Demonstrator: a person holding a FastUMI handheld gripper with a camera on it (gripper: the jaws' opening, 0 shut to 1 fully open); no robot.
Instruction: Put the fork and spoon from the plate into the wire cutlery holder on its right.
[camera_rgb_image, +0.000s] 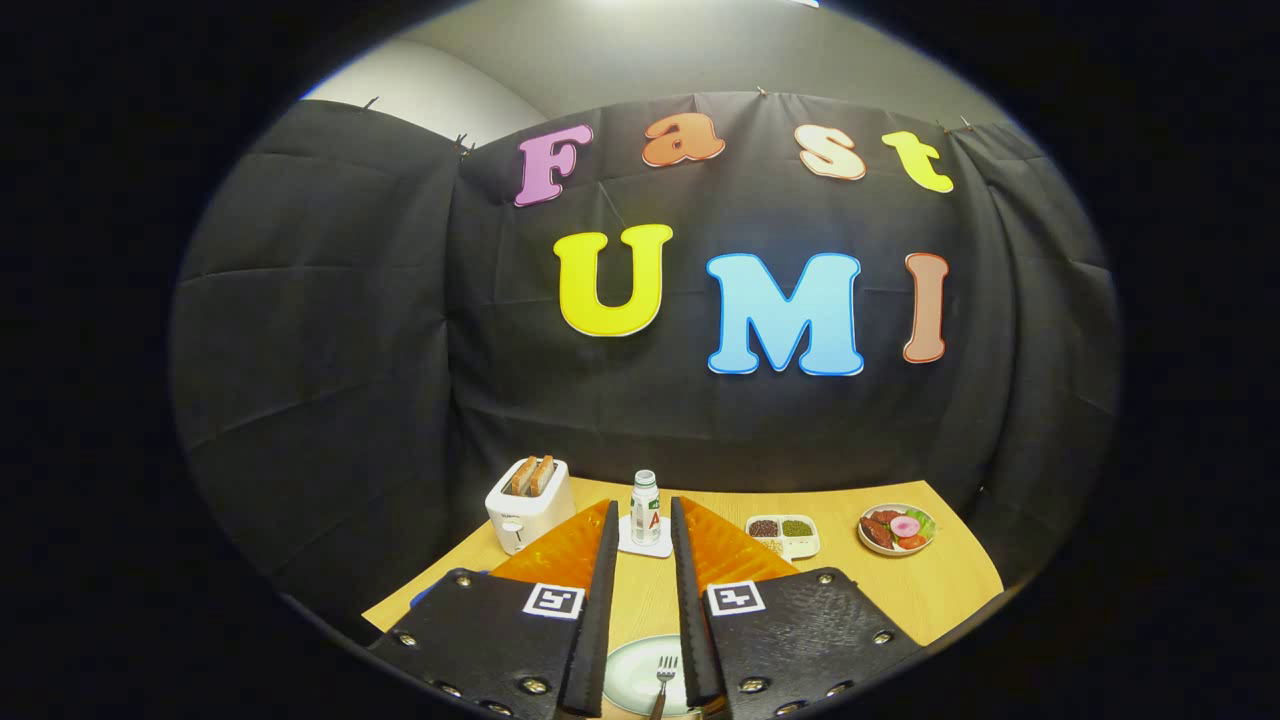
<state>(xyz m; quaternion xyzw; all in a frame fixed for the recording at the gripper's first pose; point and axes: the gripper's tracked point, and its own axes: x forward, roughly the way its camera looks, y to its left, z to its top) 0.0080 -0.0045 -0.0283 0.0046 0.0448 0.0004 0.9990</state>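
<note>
Gripper (640, 590): one, raised above the tabletop (940, 590), its two fingers standing apart with nothing between the pads.

Plate (628, 680): one, pale, at the near edge of the tabletop, seen low between the fingers.

Fork (664, 678): one, lying on the plate with tines pointing toward the far edge. Spoon and wire cutlery holder: not made out here.

Step in hand, as judged: approach to the fork; nothing yet lifted. To do it well, lower the fingers straight down over the handle, one on each side, and close across the narrow shank so the fork does not swing; lift clear of the rim before carrying it to the right.

Other stock on the tabletop:
- toaster (528, 505), one, white, far left corner, two slices of bread (532, 475) standing in it;
- bottle (645, 508), one, on one square coaster (632, 545), far edge, beyond the fingertips;
- divided dish (783, 536), one, with dry grains, right of the bottle;
- bowl (896, 528), one, with salad food, far right corner.
</note>
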